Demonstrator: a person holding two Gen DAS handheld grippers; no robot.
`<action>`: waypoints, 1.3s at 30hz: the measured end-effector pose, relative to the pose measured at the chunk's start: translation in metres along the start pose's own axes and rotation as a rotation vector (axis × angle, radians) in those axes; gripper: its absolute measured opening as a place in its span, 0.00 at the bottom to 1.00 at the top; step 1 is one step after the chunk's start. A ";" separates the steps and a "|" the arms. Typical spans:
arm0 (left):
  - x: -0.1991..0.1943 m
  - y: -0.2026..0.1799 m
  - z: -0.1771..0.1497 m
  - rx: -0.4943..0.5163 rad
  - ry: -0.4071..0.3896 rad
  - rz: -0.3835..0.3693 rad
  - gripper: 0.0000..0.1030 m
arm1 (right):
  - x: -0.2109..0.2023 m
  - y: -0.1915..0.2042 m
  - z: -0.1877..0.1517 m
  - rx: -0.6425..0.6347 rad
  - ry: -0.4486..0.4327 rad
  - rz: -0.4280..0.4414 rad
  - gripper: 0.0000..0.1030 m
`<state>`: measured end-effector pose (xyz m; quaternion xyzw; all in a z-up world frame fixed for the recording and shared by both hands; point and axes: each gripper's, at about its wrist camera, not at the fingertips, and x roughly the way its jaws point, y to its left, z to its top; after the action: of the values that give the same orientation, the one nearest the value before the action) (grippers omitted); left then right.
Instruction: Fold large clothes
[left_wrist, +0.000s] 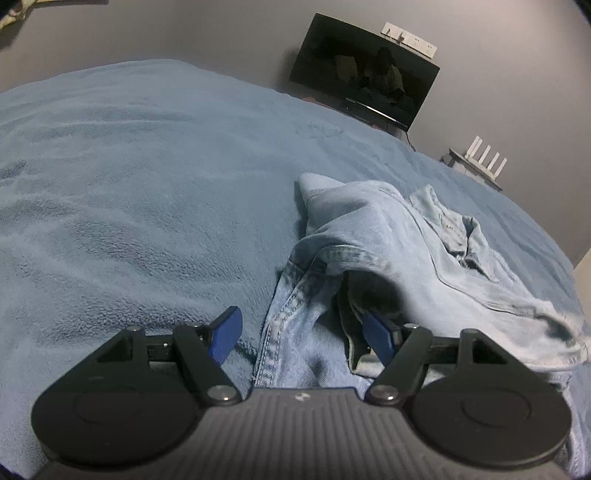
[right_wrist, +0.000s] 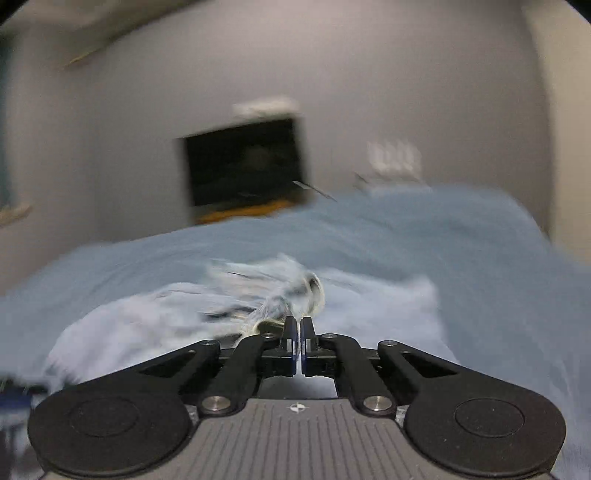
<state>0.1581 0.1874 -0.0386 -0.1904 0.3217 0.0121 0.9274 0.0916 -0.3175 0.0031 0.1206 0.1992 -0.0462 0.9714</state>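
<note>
A pair of light blue jeans (left_wrist: 388, 251) lies crumpled on a bed with a blue fleece blanket (left_wrist: 129, 184). In the left wrist view my left gripper (left_wrist: 306, 332) is open, its blue pads (left_wrist: 227, 334) spread around a seamed edge of the jeans, the right pad tucked under a fold. In the blurred right wrist view my right gripper (right_wrist: 298, 332) is shut, its jaws pressed together on a thin bit of the jeans (right_wrist: 280, 291), whose bunched cloth lies just ahead of the fingertips.
A dark TV screen (left_wrist: 364, 74) hangs on the grey wall beyond the bed, also in the right wrist view (right_wrist: 245, 170). A white router with antennas (left_wrist: 484, 162) sits on a small shelf to its right. The blanket (right_wrist: 461, 240) spreads widely around the jeans.
</note>
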 end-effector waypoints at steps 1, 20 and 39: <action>0.001 -0.002 -0.001 0.009 0.003 0.002 0.69 | 0.006 -0.017 -0.003 0.063 0.024 -0.013 0.02; 0.024 -0.026 -0.015 0.182 0.048 0.058 0.69 | 0.056 -0.032 -0.068 0.374 0.279 0.119 0.40; 0.026 -0.019 -0.012 0.180 -0.008 0.084 0.69 | 0.052 -0.032 -0.041 0.225 0.082 -0.064 0.32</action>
<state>0.1742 0.1631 -0.0560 -0.0928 0.3256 0.0228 0.9407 0.1194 -0.3404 -0.0611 0.2243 0.2361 -0.0943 0.9408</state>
